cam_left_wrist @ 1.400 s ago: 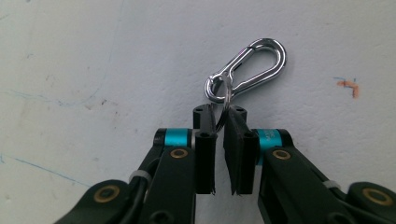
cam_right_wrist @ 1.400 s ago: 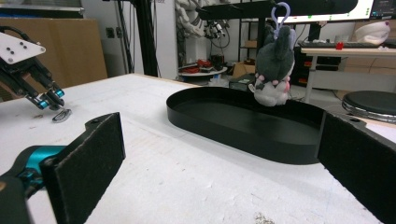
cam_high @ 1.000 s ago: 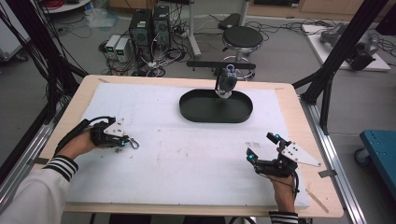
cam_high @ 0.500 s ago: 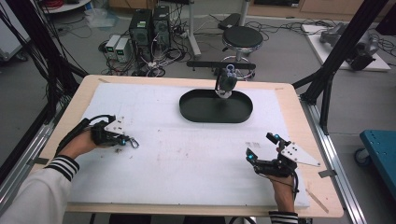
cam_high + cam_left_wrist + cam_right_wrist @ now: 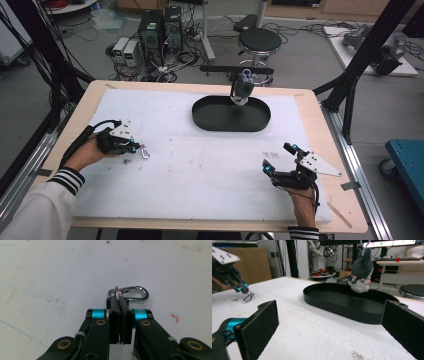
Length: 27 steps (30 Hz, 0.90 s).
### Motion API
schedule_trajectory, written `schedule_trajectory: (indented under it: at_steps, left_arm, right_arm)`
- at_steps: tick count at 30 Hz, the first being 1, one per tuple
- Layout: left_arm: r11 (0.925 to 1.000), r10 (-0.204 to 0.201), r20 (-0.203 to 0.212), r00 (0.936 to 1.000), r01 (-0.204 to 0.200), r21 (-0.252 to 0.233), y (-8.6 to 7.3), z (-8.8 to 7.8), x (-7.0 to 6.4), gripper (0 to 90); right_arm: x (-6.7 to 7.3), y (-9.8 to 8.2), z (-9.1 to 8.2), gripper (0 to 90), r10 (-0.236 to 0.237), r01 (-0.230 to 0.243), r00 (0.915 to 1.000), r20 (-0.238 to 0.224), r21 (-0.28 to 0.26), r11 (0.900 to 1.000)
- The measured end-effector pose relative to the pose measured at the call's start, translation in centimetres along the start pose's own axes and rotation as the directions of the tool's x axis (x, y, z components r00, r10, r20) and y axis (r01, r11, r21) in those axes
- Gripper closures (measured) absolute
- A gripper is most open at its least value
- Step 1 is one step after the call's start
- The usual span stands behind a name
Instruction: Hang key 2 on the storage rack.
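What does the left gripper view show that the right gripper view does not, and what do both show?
The left gripper view alone shows the thin key ring pinched between the shut fingers and joined to the carabiner.

The right gripper view alone shows the black oval tray, the grey plush toy hanging above it, and the right gripper standing wide open with nothing between its fingers.

Both show the silver carabiner, the left gripper and the white table cover.

Two black padded jaws are seen wide apart at the lower left and lower right of the frame, a black oval tray with a grey plush toy hanging over it at centre, and the left gripper pinching a silver carabiner at upper left.
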<state>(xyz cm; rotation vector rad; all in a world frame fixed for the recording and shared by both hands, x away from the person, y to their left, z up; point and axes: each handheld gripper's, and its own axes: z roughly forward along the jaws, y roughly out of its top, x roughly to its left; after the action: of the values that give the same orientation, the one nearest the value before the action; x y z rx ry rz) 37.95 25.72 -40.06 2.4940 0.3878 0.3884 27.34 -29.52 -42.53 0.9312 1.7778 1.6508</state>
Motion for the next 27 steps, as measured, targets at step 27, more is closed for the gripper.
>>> schedule_trajectory:
  at_steps: [27]
  left_arm:
    - [0.9421,-0.167,-0.015,0.9859,0.155,-0.297,2.7,-2.4,-0.1,87.9]
  right_arm:
    - [0.2,-0.2,0.5,0.7,-0.032,0.032,0.9995,-0.003,0.040,0.999]
